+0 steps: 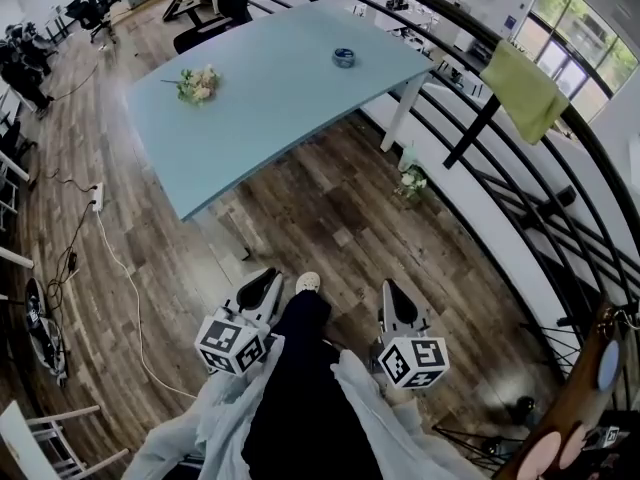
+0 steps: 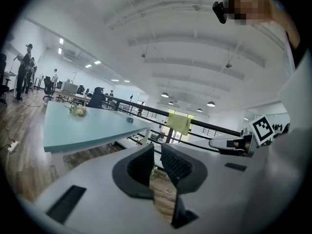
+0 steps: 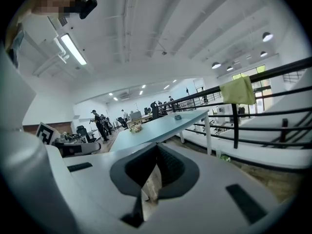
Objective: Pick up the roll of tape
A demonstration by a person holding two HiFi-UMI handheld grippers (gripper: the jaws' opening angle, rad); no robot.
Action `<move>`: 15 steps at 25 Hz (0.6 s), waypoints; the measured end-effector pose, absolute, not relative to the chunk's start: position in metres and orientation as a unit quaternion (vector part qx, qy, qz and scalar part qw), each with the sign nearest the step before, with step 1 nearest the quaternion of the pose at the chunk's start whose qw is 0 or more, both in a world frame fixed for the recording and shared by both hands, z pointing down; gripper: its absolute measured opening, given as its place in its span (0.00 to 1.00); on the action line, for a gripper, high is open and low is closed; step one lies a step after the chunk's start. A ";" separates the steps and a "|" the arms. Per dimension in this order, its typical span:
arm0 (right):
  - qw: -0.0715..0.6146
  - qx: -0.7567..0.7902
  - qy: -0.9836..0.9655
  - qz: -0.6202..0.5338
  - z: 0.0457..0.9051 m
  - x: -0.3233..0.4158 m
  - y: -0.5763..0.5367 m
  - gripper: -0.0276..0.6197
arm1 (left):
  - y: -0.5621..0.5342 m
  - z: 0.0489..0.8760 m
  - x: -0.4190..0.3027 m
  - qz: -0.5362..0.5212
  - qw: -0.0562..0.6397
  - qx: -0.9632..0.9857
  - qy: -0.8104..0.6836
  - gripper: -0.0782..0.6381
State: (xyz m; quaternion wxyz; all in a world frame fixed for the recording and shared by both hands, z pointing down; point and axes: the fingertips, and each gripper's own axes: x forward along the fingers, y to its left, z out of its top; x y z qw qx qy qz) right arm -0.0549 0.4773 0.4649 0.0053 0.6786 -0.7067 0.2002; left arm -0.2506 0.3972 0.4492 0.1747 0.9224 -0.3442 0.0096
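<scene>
Right gripper (image 1: 389,288) well apart from tape (image 1: 344,57)

An open-plan office: large table (image 1: 290,78), swivel chairs (image 2: 48,87), ceiling strip lights (image 3: 74,48).

A: Head cam?
B: High up, steeply down; table (image 1: 280,98) far ahead, floor (image 1: 330,218) below.
A: Gripper cams?
B: Low, near level, each right behind its own tongs: left tongs (image 2: 157,161), right tongs (image 3: 155,165). Both face the distant table.
A: Overlap?
B: All three share table and railing (image 1: 470,133); each gripper cam also sees the other tongs at its edge.
</scene>
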 end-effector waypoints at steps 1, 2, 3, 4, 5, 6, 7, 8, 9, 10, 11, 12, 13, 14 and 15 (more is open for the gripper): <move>0.007 0.678 -0.707 0.200 0.464 -0.053 0.472 0.06 | 0.392 0.448 -0.248 0.008 0.176 0.922 -0.344 0.19; 0.008 0.677 -0.708 0.201 0.463 -0.051 0.466 0.06 | 0.387 0.447 -0.245 0.007 0.177 0.922 -0.344 0.19; 0.009 0.677 -0.708 0.201 0.463 -0.049 0.459 0.06 | 0.381 0.447 -0.242 0.006 0.178 0.922 -0.343 0.19; 0.009 0.677 -0.708 0.201 0.462 -0.046 0.452 0.06 | 0.375 0.447 -0.239 0.007 0.179 0.922 -0.344 0.19; 0.009 0.678 -0.708 0.200 0.461 -0.043 0.444 0.06 | 0.369 0.448 -0.236 0.007 0.180 0.922 -0.344 0.19; 0.009 0.678 -0.707 0.199 0.460 -0.039 0.436 0.07 | 0.362 0.448 -0.233 0.007 0.181 0.921 -0.344 0.19; 0.007 0.679 -0.707 0.200 0.460 -0.036 0.427 0.10 | 0.354 0.449 -0.230 0.008 0.183 0.921 -0.344 0.19; 0.006 0.679 -0.706 0.201 0.459 -0.032 0.419 0.16 | 0.346 0.449 -0.227 0.008 0.183 0.921 -0.344 0.19; 0.004 0.679 -0.705 0.202 0.459 -0.028 0.410 0.22 | 0.337 0.450 -0.223 0.009 0.184 0.921 -0.344 0.19; 0.003 0.680 -0.705 0.202 0.458 -0.023 0.400 0.25 | 0.327 0.449 -0.219 0.009 0.184 0.921 -0.343 0.19; 0.001 0.680 -0.705 0.201 0.457 -0.018 0.391 0.28 | 0.317 0.449 -0.214 0.009 0.183 0.922 -0.342 0.19; -0.001 0.681 -0.704 0.199 0.455 -0.013 0.382 0.31 | 0.307 0.448 -0.209 0.008 0.183 0.922 -0.341 0.19; -0.003 0.682 -0.704 0.197 0.452 -0.009 0.372 0.32 | 0.297 0.447 -0.204 0.007 0.182 0.923 -0.339 0.19; -0.005 0.684 -0.703 0.195 0.450 -0.005 0.364 0.33 | 0.288 0.445 -0.199 0.007 0.183 0.924 -0.337 0.19; -0.006 0.685 -0.702 0.194 0.448 -0.001 0.355 0.34 | 0.279 0.444 -0.195 0.007 0.183 0.925 -0.334 0.19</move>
